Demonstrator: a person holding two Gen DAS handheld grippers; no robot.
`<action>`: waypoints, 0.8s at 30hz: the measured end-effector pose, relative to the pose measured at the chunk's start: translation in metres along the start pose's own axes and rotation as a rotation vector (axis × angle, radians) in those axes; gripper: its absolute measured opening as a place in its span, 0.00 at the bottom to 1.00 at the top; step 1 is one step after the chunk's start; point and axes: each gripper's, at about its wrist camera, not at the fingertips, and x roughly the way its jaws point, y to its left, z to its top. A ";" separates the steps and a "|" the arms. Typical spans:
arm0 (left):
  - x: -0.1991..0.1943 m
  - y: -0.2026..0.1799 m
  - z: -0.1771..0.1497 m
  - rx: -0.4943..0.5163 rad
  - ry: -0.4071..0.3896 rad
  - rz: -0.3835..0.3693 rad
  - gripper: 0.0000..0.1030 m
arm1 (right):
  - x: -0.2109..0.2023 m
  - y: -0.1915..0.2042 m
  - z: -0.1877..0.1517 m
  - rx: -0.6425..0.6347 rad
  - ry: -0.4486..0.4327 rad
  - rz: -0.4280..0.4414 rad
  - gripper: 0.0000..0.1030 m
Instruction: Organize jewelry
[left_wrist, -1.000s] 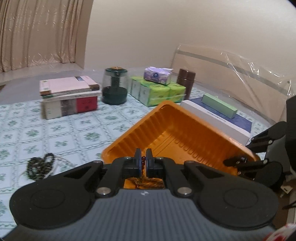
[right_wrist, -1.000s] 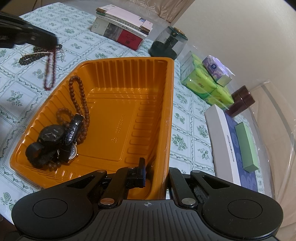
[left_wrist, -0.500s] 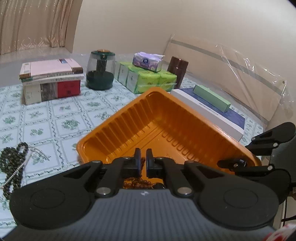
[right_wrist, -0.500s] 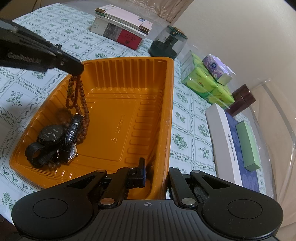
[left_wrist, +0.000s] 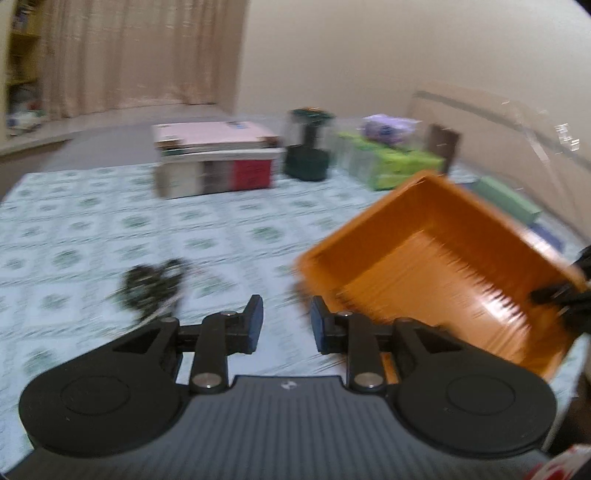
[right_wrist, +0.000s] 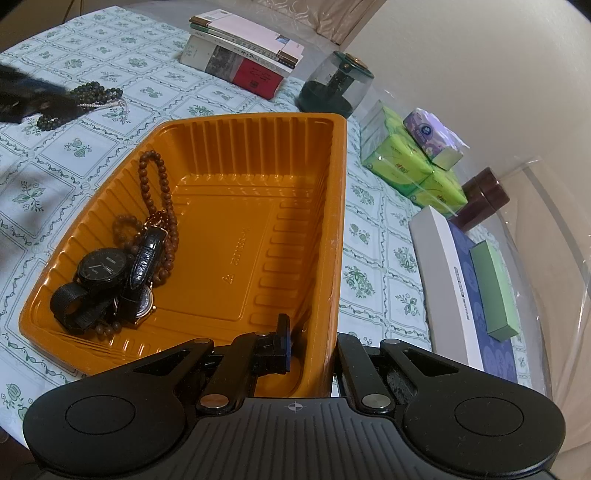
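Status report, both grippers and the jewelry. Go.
Left gripper open, empty. Right gripper shut on orange tray wall. Brown beads, watches in tray; dark beads on tablecloth. Nothing in the way.

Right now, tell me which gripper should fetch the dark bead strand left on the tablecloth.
Left. The left gripper is open and empty beside the dark bead strand, while the right gripper is clamped on the orange tray's wall.

Both tools are matte black. The left gripper (left_wrist: 282, 325) has a ribbed grey-black body with a small round logo at centre, round discs at 4 and 8 o'clock, silver pivot screws, and fingers (left_wrist: 253, 323) that seem blue-padded, though blur hides detail. The right gripper (right_wrist: 310, 347) matches, with a crosshair mark.
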 end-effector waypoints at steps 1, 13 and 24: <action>-0.001 0.007 -0.007 0.004 0.008 0.032 0.25 | 0.000 0.000 0.000 0.000 -0.001 0.000 0.05; 0.003 0.067 -0.047 -0.040 0.058 0.228 0.31 | -0.001 -0.001 0.000 0.000 0.003 0.000 0.05; 0.037 0.071 -0.022 0.127 0.033 0.254 0.31 | -0.001 -0.002 -0.001 -0.003 0.005 -0.002 0.05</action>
